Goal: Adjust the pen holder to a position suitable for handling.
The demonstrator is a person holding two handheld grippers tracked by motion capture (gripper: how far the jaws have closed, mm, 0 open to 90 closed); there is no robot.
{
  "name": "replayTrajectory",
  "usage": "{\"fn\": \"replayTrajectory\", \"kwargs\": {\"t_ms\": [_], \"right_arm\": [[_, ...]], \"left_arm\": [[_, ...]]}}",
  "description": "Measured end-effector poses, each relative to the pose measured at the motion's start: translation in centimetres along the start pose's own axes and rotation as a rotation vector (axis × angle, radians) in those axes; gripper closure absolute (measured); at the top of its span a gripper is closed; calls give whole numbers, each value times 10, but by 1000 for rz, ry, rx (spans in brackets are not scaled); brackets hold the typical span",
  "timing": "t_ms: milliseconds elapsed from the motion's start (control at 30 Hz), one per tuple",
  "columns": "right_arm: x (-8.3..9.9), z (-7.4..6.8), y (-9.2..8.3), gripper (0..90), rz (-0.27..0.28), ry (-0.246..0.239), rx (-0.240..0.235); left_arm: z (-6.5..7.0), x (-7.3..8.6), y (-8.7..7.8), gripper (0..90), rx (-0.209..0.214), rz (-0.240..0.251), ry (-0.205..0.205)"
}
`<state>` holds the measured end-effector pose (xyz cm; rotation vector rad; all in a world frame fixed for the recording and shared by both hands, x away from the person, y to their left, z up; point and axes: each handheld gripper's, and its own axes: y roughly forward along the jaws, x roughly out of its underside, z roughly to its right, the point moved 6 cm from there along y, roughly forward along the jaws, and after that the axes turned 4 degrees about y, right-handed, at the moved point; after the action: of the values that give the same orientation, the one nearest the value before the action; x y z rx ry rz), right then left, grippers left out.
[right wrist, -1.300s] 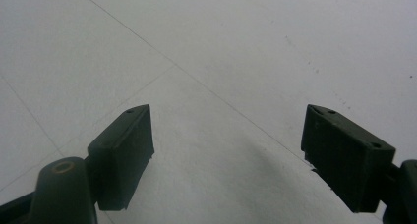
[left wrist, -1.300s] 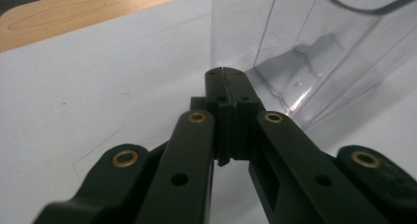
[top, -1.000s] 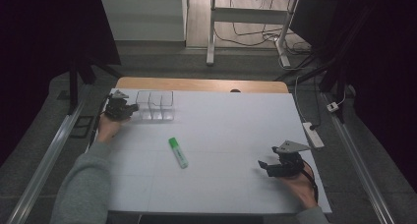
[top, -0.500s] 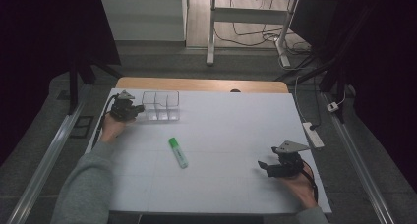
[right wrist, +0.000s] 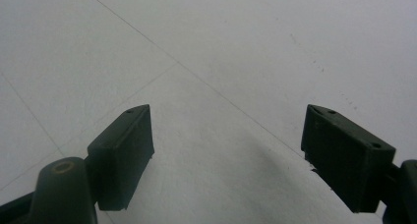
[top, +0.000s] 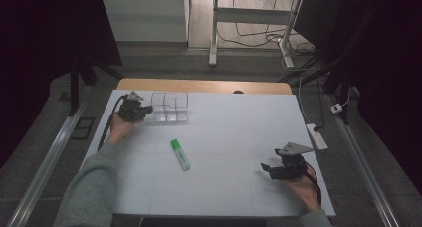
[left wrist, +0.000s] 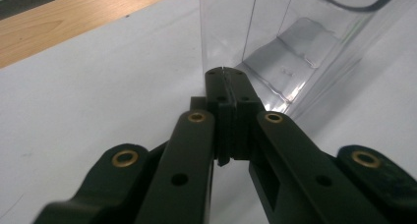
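Observation:
A clear plastic box [top: 170, 107] with dividers stands at the back left of the white tabletop [top: 229, 132]. My left gripper [top: 146, 112] is at its left side. In the left gripper view the gripper [left wrist: 223, 74] is shut with nothing between its jaws, and its tips rest against the lower corner of the box [left wrist: 295, 47]. A green highlighter [top: 180, 154] lies on its side near the middle of the table, apart from both grippers. My right gripper [top: 266, 168] rests at the front right, open; its jaws [right wrist: 226, 150] stand wide over bare tabletop.
A strip of wooden table edge [top: 204, 85] runs behind the white top. A white power strip [top: 318, 136] lies on the floor off the right edge. Metal rails run along both sides, and desk legs with cables stand beyond the table.
My left gripper has slid to the right along the back of the table, and the clear box has moved right with it. The right gripper and the highlighter have stayed put.

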<state>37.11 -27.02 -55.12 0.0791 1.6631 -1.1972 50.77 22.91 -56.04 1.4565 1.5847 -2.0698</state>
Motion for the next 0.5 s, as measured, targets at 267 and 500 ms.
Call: {"fn": "replayTrajectory", "kwargs": {"t_ms": [267,500], "right_arm": [[0,0,1,191,-2,6,-2],[0,0,1,191,-4,6,0]], "left_arm": [[11,-9,10,889,17,-6,21],[19,-16,17,888,22,-9,32]]}}
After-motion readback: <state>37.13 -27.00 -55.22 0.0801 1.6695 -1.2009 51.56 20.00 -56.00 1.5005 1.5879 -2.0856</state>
